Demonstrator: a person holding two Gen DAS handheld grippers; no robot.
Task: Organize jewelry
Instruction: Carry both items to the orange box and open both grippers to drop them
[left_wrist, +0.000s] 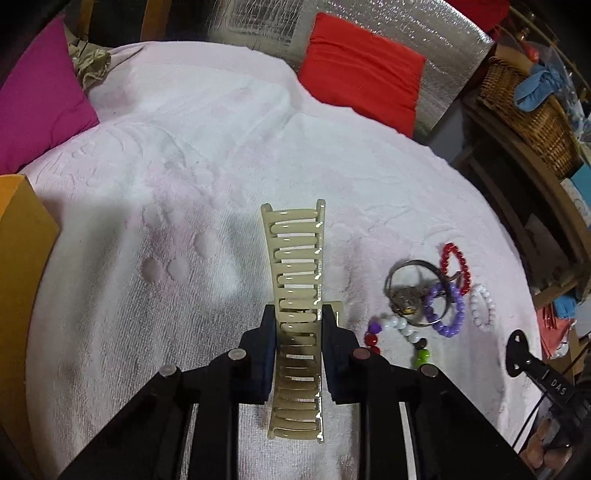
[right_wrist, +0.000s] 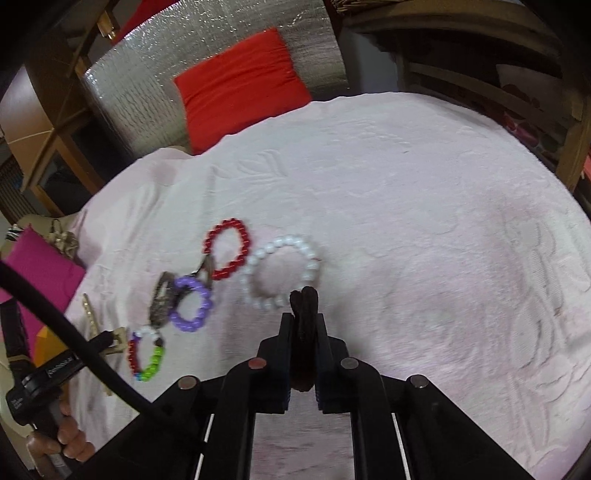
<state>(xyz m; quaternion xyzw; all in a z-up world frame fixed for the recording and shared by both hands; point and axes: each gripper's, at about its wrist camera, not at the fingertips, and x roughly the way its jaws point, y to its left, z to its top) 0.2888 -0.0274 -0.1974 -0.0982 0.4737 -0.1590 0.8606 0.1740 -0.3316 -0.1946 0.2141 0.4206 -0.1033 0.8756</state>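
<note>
My left gripper is shut on a long cream hair claw clip, held over the pale pink towel. To its right lie a red bead bracelet, a white one, a purple one, a multicoloured one and a metal bangle. My right gripper is shut on a black hair tie, just in front of the white bracelet. The red, purple and multicoloured bracelets lie to its left.
A red cushion lies at the towel's far edge and a magenta cushion at the far left. A yellow-brown box stands at the left edge. A wicker basket sits on shelves at the right.
</note>
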